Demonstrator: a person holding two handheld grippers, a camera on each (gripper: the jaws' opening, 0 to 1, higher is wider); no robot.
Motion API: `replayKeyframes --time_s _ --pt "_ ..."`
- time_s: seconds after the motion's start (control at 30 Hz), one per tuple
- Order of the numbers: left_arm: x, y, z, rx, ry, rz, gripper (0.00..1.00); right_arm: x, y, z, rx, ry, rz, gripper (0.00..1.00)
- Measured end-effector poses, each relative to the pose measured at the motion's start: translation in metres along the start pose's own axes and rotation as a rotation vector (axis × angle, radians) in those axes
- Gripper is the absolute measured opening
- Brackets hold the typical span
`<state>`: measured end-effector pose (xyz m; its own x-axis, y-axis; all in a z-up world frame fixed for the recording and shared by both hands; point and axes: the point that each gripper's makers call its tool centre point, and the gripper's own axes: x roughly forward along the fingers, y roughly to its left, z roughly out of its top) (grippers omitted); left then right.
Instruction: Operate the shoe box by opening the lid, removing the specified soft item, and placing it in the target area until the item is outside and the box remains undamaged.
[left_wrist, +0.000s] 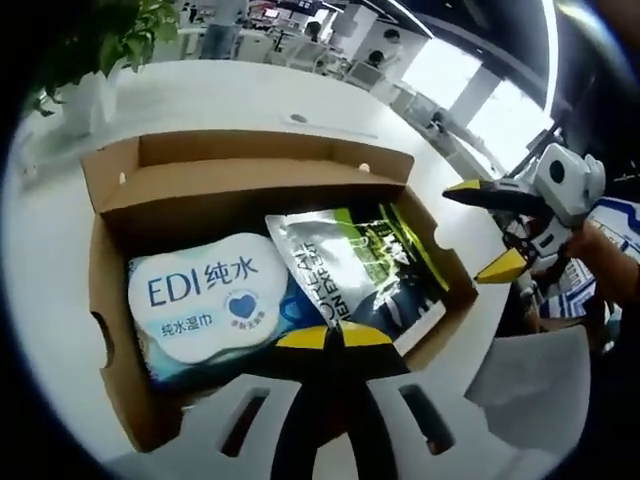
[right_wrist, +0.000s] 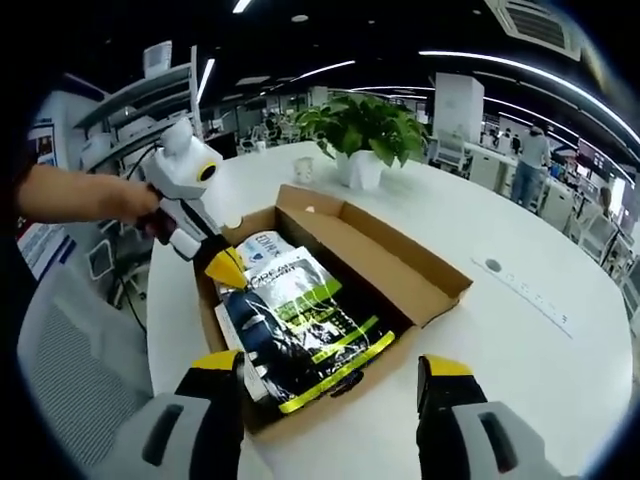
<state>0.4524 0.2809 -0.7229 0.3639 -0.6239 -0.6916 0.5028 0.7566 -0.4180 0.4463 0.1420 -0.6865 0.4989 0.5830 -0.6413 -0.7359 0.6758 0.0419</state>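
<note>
Brown cardboard makes the shoe box (left_wrist: 110, 300), and it sits on a white round table (right_wrist: 560, 330) with its lid (right_wrist: 400, 245) already folded back. Inside lie two soft packs side by side. One is a blue and white wipes pack (left_wrist: 205, 300). The other is a shiny silver and black pouch (right_wrist: 290, 330) with green stripes.

The step now looks like the picking up. In the left gripper view the left gripper (left_wrist: 335, 338) has its yellow tips pressed close together, right at the near edge of the pouch and the wipes pack. I cannot tell if anything is pinched between them. In the right gripper view the right gripper (right_wrist: 330, 375) has its tips wide apart at the near end of the box, holding nothing.

Next, I think a pack has to be pinched gently and lifted straight up, so the box wall does not tear.

The task does not say which soft thing to take. The tips of the left gripper hide the spot they touch. Most of the wipes pack is hidden under the pouch in the right gripper view. A green plant (right_wrist: 365, 125) in a white pot stands behind the box.
</note>
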Motion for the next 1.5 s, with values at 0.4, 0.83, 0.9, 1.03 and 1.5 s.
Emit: replayKeyframes --time_s 0.4,0.83,0.9,1.03,1.5 --pt "-0.020 -0.007 0.018 -0.022 -0.042 0.003 0.01 0.014 0.017 0.001 -0.023 0.020 0.038 0.68" --pt "-0.029 -0.018 0.032 -0.016 -0.035 0.001 0.00 0.031 0.033 0.003 -0.013 0.022 0.050 0.64" --pt "-0.030 -0.019 0.035 -0.020 -0.040 0.002 0.00 0.034 0.036 0.004 -0.008 0.020 0.049 0.64" --pt "-0.031 -0.020 0.039 -0.038 -0.042 -0.001 0.00 0.042 0.042 0.002 0.009 0.031 0.055 0.63" --pt "-0.033 -0.018 0.037 -0.084 -0.019 0.023 0.00 0.058 0.045 -0.002 -0.010 0.046 0.000 0.42"
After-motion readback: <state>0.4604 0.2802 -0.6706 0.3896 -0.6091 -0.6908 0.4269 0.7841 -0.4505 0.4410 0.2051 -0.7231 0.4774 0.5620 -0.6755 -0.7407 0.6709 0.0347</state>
